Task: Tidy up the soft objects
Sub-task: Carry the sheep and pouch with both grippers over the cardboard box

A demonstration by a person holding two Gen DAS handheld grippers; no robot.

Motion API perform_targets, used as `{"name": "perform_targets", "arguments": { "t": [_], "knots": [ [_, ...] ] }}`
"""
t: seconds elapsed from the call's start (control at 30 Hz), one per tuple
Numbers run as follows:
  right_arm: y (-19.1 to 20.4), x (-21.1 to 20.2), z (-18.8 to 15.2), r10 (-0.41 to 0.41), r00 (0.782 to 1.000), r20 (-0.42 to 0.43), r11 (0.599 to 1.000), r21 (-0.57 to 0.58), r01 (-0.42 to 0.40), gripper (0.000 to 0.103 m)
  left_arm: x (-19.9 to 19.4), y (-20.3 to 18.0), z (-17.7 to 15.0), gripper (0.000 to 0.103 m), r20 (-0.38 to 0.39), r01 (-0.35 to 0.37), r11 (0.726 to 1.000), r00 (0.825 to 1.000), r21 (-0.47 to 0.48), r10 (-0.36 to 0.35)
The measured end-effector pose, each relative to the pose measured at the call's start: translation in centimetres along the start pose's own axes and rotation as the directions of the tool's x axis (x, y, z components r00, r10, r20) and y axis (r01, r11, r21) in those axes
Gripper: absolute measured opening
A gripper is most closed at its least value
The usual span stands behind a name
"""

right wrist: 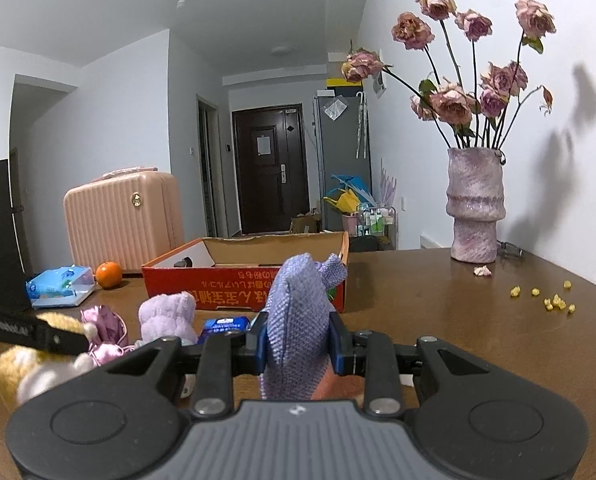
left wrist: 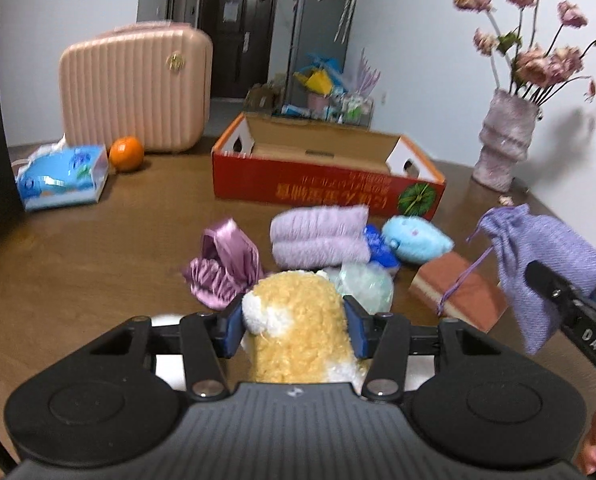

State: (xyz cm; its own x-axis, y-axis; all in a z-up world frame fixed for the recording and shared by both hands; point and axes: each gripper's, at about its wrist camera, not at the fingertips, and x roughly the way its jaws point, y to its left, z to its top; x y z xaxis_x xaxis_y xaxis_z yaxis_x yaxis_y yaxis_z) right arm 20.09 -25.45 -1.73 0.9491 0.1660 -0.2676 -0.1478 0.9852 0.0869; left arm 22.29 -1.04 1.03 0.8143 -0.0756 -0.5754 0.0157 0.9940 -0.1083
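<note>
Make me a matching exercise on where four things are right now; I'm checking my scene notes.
Things:
1. yellow plush toy
2. purple drawstring pouch
3. orange
4. dried roses

Places:
A. in the pink vase
B. between the right gripper pads
C. beside the tissue pack
D. between the left gripper pads

Pairs: 1-D, 2-B, 3-C, 4-A

A fuzzy yellow-and-white plush (left wrist: 298, 320) is held off the table, as is a lilac woven pouch (right wrist: 298, 320). On the table before the open red box (left wrist: 326, 168) lie a folded lilac towel (left wrist: 320, 236), a pink satin bag (left wrist: 226, 268) and a blue plush (left wrist: 416, 242).
</note>
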Motion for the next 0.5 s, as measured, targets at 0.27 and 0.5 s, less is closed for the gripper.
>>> {"name": "perform_targets", "arguments": {
  "t": [0.27,0.5],
  "knots": [
    [1.2,0.5,1.9,-0.001,0.999,0.034,1.000,-0.024,0.002,0.028,-0.9,0.4,2.0,0.051,0.062,0.011,1.000,0.998,0.018,-0.012],
    [1.9,1.5,3.3,-0.004,0.999,0.052,0.999,-0.032,0.006,0.028,-0.4,0.9,4.1,0.051,0.090,0.008,1.000,0.996,0.024,-0.010]
  ]
}}
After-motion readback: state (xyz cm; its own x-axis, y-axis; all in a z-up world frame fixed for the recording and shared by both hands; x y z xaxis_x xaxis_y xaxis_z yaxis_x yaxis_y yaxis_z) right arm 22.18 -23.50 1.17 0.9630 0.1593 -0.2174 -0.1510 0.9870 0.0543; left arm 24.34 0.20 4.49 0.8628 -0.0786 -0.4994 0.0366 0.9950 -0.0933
